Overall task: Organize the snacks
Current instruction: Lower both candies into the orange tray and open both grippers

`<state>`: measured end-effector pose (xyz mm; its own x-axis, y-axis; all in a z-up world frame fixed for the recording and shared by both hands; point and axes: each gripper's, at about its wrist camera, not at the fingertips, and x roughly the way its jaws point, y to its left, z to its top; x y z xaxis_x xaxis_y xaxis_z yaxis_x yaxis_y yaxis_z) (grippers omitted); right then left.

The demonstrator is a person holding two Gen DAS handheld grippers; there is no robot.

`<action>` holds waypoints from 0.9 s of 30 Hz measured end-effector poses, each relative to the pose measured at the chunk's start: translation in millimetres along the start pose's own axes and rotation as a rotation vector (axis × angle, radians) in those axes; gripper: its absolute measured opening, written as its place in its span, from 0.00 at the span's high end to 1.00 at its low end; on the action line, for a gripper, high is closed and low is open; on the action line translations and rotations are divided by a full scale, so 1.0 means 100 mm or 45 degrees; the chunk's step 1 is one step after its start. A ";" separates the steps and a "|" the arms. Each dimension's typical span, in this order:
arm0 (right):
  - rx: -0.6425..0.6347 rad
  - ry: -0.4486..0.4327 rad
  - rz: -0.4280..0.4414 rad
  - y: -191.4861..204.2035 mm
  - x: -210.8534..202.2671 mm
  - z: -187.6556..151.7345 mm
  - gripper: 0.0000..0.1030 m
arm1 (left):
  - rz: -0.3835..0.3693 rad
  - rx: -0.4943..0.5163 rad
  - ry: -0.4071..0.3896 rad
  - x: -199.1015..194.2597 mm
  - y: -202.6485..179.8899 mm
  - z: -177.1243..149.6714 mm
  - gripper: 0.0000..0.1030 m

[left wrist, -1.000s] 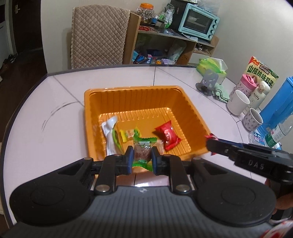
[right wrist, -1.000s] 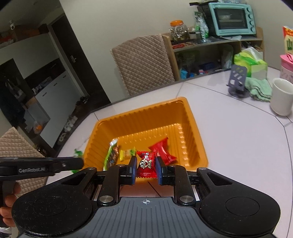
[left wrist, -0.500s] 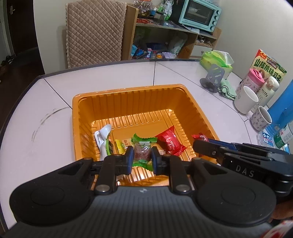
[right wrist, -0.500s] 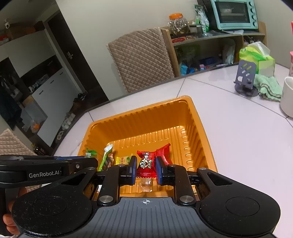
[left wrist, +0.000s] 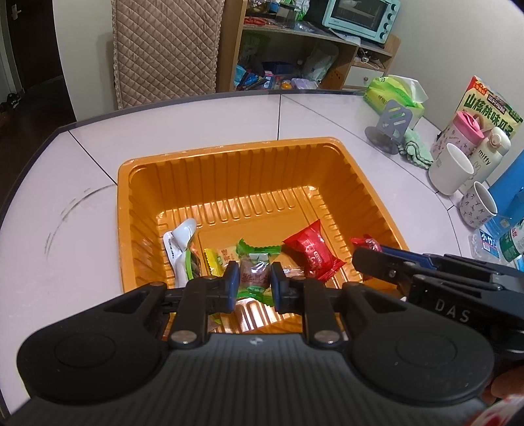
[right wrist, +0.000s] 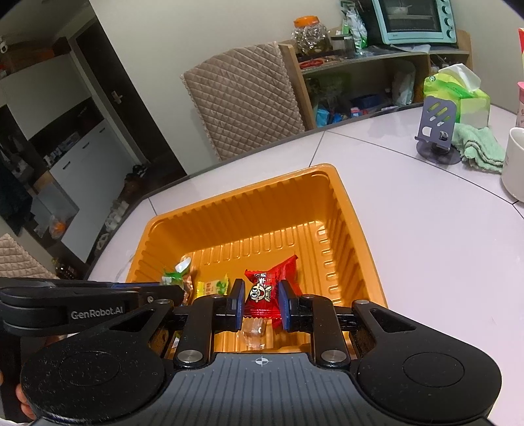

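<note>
An orange ribbed tray (left wrist: 229, 157) (right wrist: 330, 183) sits on the white table. My left gripper (left wrist: 252, 281) is shut on a green-wrapped snack (left wrist: 255, 273), held over the tray's near side. My right gripper (right wrist: 261, 301) is shut on a red snack with a cartoon face (right wrist: 260, 295), also above the tray's near part. On the tray floor lie a red packet (left wrist: 311, 250), a yellow-green candy (left wrist: 217, 259) (right wrist: 213, 286), a white-green packet (left wrist: 180, 245) and a clear-wrapped candy (right wrist: 253, 331). Each gripper shows at the edge of the other's view.
Mugs (left wrist: 450, 168), a pink bottle (left wrist: 455, 137), a snack box (left wrist: 488, 105), blue items (left wrist: 511, 193), a phone stand (left wrist: 391, 126) and a green cloth (right wrist: 479, 147) crowd the table's right side. A quilted chair (right wrist: 242, 105) and shelf with a toaster oven (right wrist: 412, 19) stand behind.
Both grippers have moved forward and lower with their snacks, from before the tray's near rim to over its inside. The tray looks nearer and larger.
</note>
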<state>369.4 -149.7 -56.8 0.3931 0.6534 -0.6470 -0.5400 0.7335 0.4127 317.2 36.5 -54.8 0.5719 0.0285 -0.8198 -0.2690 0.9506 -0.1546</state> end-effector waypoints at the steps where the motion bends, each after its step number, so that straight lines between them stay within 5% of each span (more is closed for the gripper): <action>1: 0.000 0.000 -0.001 0.00 0.00 0.00 0.79 | -0.003 0.000 0.007 0.02 0.01 0.00 0.82; 27: -0.036 0.045 0.045 0.16 0.15 -0.03 0.79 | 0.051 -0.053 0.016 -0.04 0.28 0.00 0.82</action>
<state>364.0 -128.9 -61.7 0.3474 0.6714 -0.6547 -0.5741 0.7043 0.4176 307.4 63.0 -55.9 0.5501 0.0620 -0.8328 -0.3236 0.9351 -0.1441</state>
